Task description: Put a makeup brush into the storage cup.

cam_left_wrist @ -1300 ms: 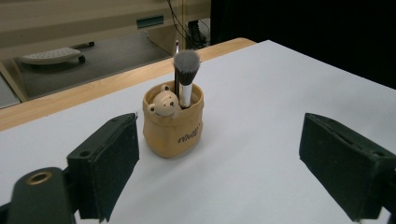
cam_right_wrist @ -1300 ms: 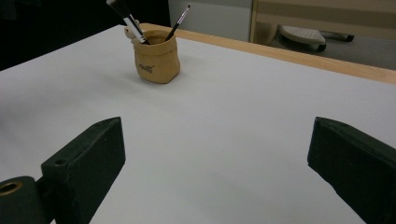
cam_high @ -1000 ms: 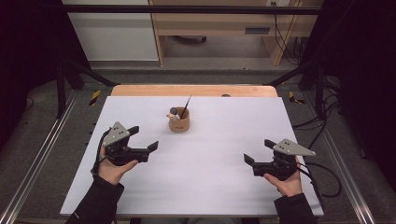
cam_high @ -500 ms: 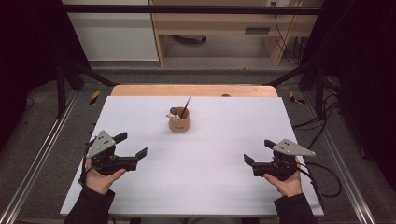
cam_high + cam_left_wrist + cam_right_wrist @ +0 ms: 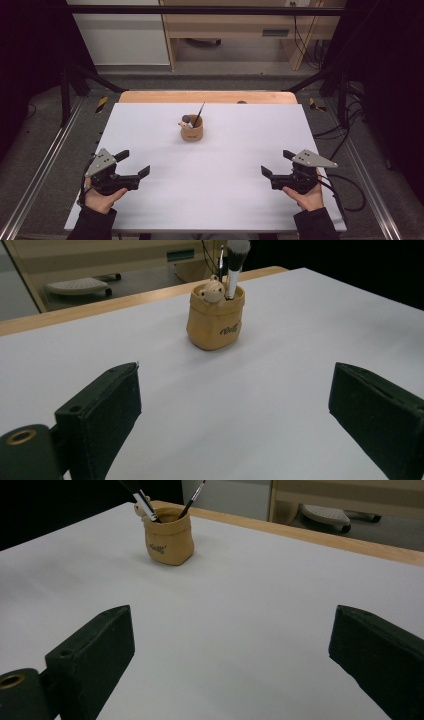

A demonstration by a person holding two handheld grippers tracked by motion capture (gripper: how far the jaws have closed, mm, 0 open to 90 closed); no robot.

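A small tan pot (image 5: pixel 192 132) stands on the white table top (image 5: pixel 230 200), a little behind its middle. It holds a fluffy makeup brush (image 5: pixel 186 120), a thin dark brush (image 5: pixel 198 114) and a small bear figure. My left gripper (image 5: pixel 134 163) rests near the front left, jaws wide apart with nothing between them. My right gripper (image 5: pixel 276 162) mirrors it at the front right, also open and empty. The left gripper view has the pot (image 5: pixel 215 320) ahead between the open left gripper (image 5: pixel 232 405) jaws. In the right gripper view the pot (image 5: pixel 167 537) lies far left of the open right gripper (image 5: pixel 232 645).
A wooden strip (image 5: pixel 207 96) runs along the table's far edge. Beyond it stands a light wooden desk (image 5: pixel 230 30) on the floor. Metal frame rails (image 5: pixel 35 175) flank both sides. Cables (image 5: pixel 345 182) trail from the right gripper.
The left gripper has drawn back to the left and toward the near edge, then held still. The right gripper and the pot have not moved.
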